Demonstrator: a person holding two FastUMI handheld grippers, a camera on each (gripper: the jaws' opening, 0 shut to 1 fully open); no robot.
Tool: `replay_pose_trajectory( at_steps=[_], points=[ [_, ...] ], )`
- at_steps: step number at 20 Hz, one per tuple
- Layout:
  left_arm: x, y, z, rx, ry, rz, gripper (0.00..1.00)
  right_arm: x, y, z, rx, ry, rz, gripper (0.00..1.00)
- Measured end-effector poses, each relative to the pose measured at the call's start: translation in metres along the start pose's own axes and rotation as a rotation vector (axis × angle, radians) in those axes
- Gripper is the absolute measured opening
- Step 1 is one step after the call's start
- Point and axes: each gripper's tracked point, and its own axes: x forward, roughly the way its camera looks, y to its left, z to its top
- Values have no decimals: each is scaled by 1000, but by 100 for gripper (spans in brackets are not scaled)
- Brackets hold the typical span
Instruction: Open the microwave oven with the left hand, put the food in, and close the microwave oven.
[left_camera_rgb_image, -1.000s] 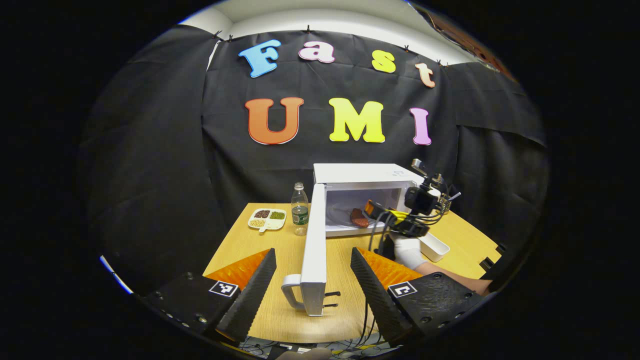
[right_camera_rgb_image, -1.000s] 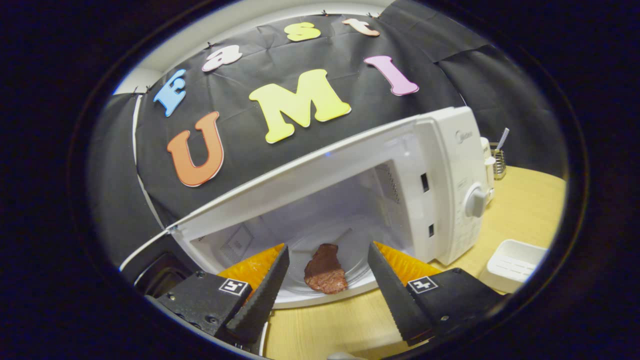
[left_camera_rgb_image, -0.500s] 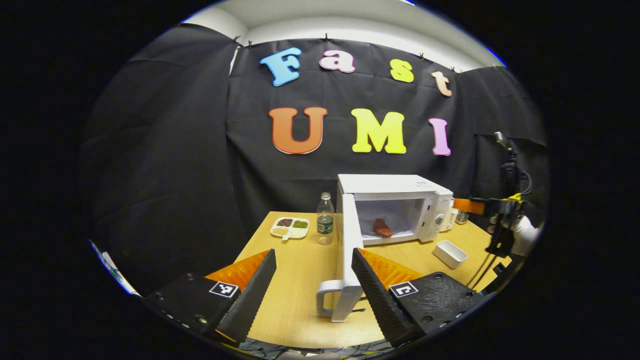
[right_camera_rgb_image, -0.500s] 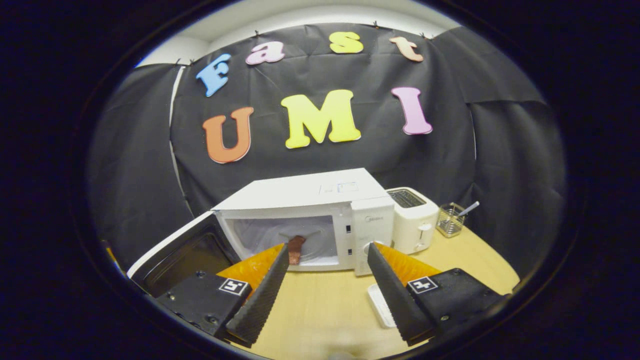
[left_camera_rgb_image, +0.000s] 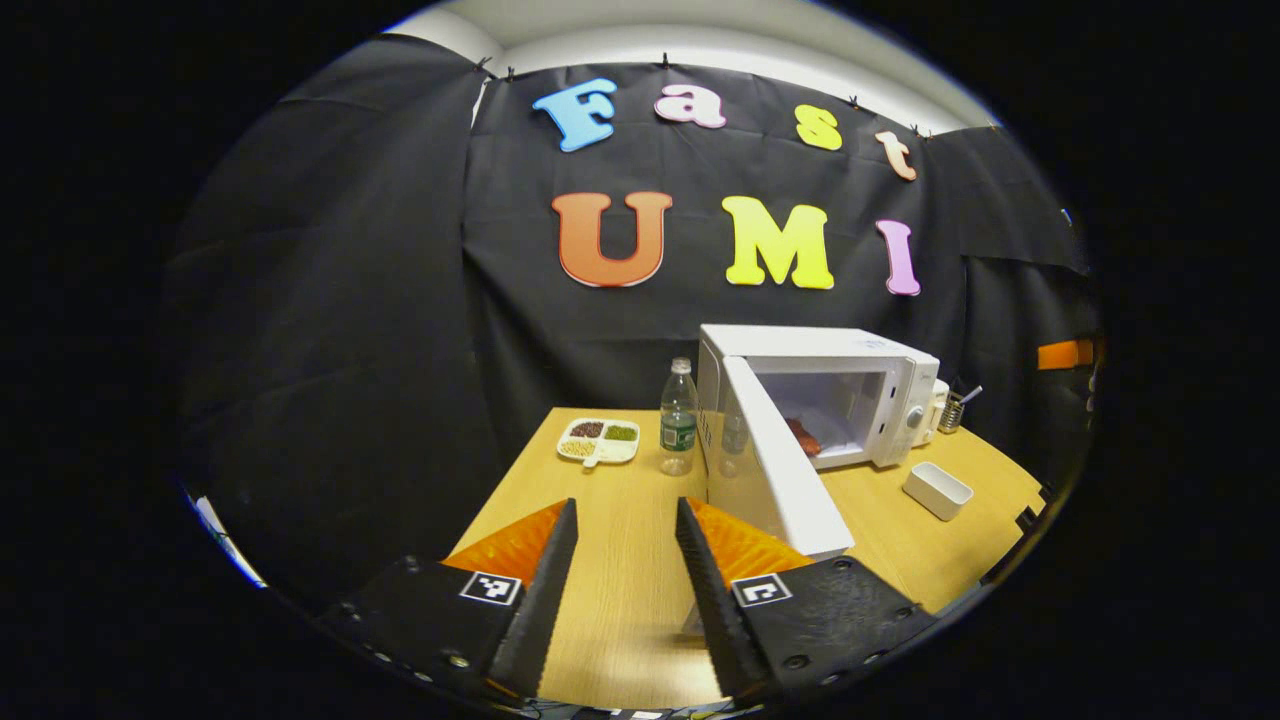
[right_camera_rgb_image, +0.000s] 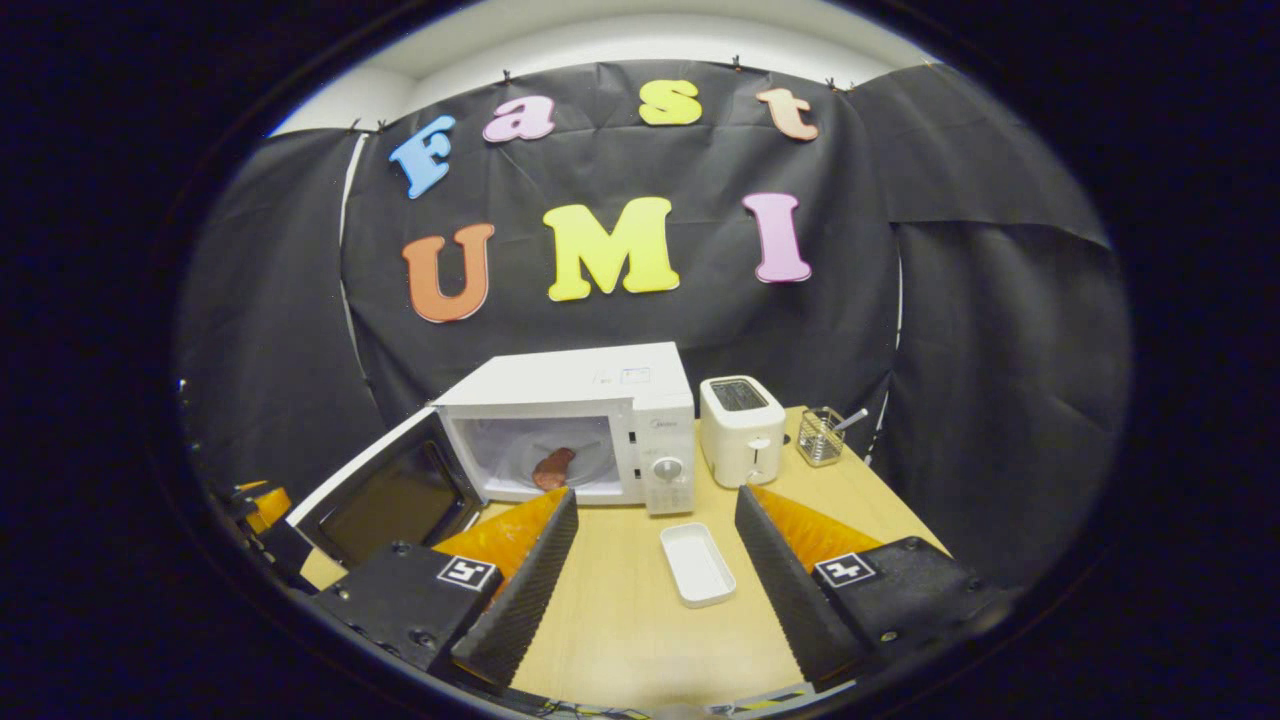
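Observation:
The white microwave (left_camera_rgb_image: 825, 362) stands at the back of the wooden table (left_camera_rgb_image: 560, 490) with its door (left_camera_rgb_image: 780, 480) hanging open. A reddish-brown piece of food (left_camera_rgb_image: 803, 437) lies inside the cavity. My left gripper (left_camera_rgb_image: 627, 503) is open over the table, just left of the door's outer face, and holds nothing. In the right gripper view the microwave (right_camera_rgb_image: 570, 400), its open door (right_camera_rgb_image: 385, 490) and the food (right_camera_rgb_image: 553, 467) sit farther off. My right gripper (right_camera_rgb_image: 657, 493) is open and empty, well back from the oven.
A water bottle (left_camera_rgb_image: 678, 415) and a divided plate of beans (left_camera_rgb_image: 598, 440) stand left of the microwave. A white tray (right_camera_rgb_image: 698, 563) lies in front of it. A toaster (right_camera_rgb_image: 740, 430) and a wire utensil basket (right_camera_rgb_image: 822, 437) stand to its right.
My right gripper has pulled back from the cavity, leaving the food inside. My left gripper has shifted to the door's outer side and its fingers have come closer together.

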Motion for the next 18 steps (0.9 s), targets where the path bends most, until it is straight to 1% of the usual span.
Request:
replay_pose_trajectory(
  at_steps=[2, 3, 4, 5, 6, 8, 10, 14, 18],
  points=[
    [13, 3, -14, 5, 16, 10, 11, -11, -4, 4, -11, 6, -4, 100],
    [16, 3, -23, 3, 24, 5, 5, -16, -5, 5, -14, 8, -1, 100],
    [18, -4, -27, -5, 23, -26, 1, -19, -7, 8, -22, 9, -5, 100],
    [20, -11, -31, -14, 24, -46, 1, -21, -10, 10, -31, 8, -9, 100],
    [35, -4, -33, 0, 22, -5, 1, -22, -12, 12, -38, 9, -11, 100],
    [27, -8, -39, -7, 26, -2, 0, -23, -17, 13, -42, 17, -18, 100],
    [26, -18, -40, -44, 27, -30, 0, -21, -20, 13, -38, 25, -18, 100],
    [26, -47, -44, -47, 40, -79, 0, -20, -24, 12, -29, 39, -12, 100],
    [20, -98, -40, -43, 38, -143, 0, -15, -38, 9, -18, 48, -17, 100]
  ],
)
